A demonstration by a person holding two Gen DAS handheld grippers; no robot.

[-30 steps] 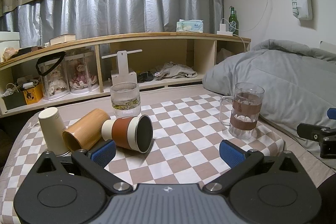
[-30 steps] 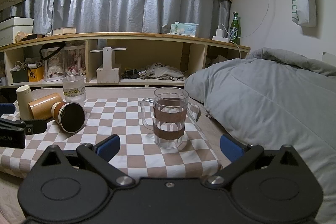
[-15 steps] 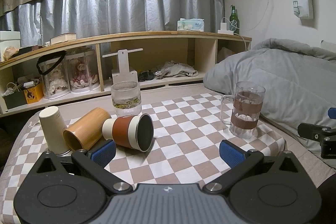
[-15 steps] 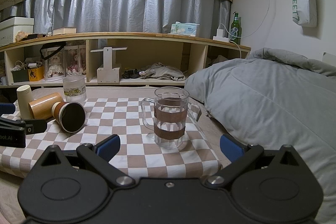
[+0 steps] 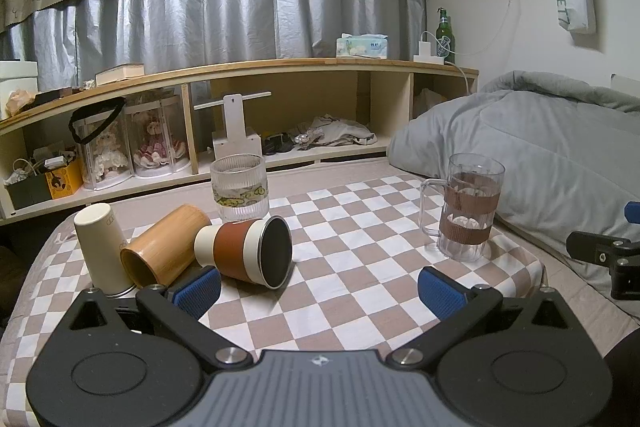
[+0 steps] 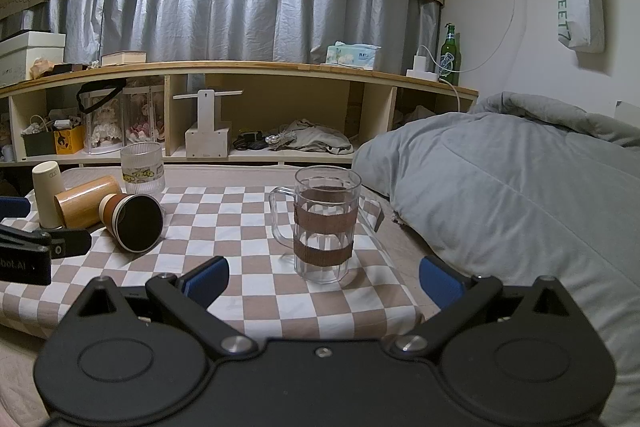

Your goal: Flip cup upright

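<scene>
A brown-and-cream cup [image 5: 248, 251] lies on its side on the checkered cloth, its dark mouth facing me; it also shows in the right wrist view [image 6: 134, 221]. A bamboo cup [image 5: 164, 247] lies on its side touching it at the left. A cream cup [image 5: 100, 243] stands mouth down beside that. My left gripper [image 5: 320, 293] is open and empty, just in front of the lying cups. My right gripper [image 6: 324, 279] is open and empty, right in front of a clear handled mug [image 6: 324, 223] standing upright.
A ribbed glass tumbler [image 5: 239, 187] stands behind the lying cups. The clear mug [image 5: 466, 207] stands at the cloth's right edge. A grey duvet [image 6: 500, 187] fills the right. A wooden shelf [image 5: 280, 131] with clutter runs along the back. The cloth's front edge drops off [image 6: 240, 323].
Both views have shifted only very slightly; the cups and mug have not moved and both grippers stay open.
</scene>
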